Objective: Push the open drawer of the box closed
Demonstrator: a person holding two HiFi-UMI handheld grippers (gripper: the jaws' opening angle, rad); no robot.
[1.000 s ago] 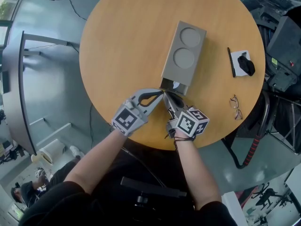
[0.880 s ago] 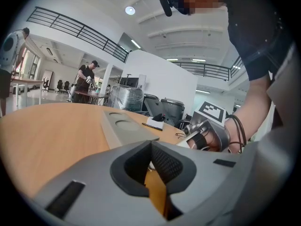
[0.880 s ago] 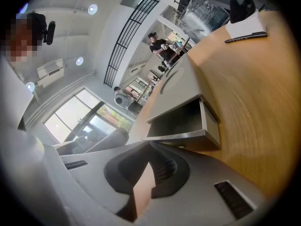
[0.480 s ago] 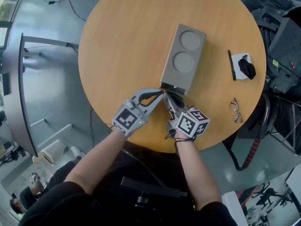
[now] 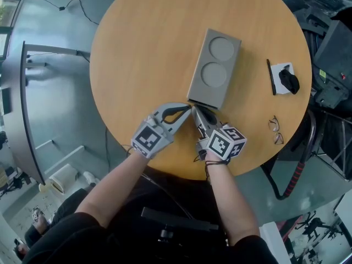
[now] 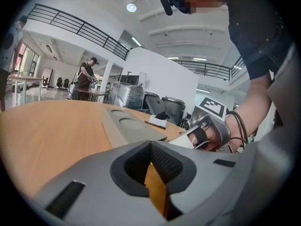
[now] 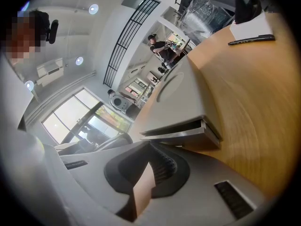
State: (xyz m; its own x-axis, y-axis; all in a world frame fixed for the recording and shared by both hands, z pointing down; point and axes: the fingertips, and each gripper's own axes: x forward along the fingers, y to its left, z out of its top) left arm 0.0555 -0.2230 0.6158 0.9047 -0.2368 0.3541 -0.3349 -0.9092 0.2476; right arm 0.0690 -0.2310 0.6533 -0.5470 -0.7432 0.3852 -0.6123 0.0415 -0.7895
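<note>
Drawer (image 7: 181, 133): sitting at the near end of the box, facing the person; showing only a thin lip proud of the casing, so judged almost home.
Box (image 5: 213, 67): lying lengthwise on the tabletop (image 5: 143, 48), two round recesses facing up, its far end pointing away from the person.
Right gripper (image 5: 196, 112): jaws pressed together on nothing, tips aiming at the drawer front and just at it; contact itself cannot be confirmed. Closed jaws are serving as one blunt pusher.
Left gripper (image 5: 188, 109): jaws likewise together and empty, tips lying by the box's near left corner, just beside the right gripper's; probably steadying or sharing the push.
Open room: bare wood is stretching beyond the box's far end, so a hard shove may be sliding the whole box instead of seating the drawer.
Edges: both grippers are working close to the tabletop's near rim.
Bystanders: pen (image 5: 270, 73), black object (image 5: 287, 76) on a white card, and glasses (image 5: 275, 126) are lying to the right, well apart from the push line.
</note>
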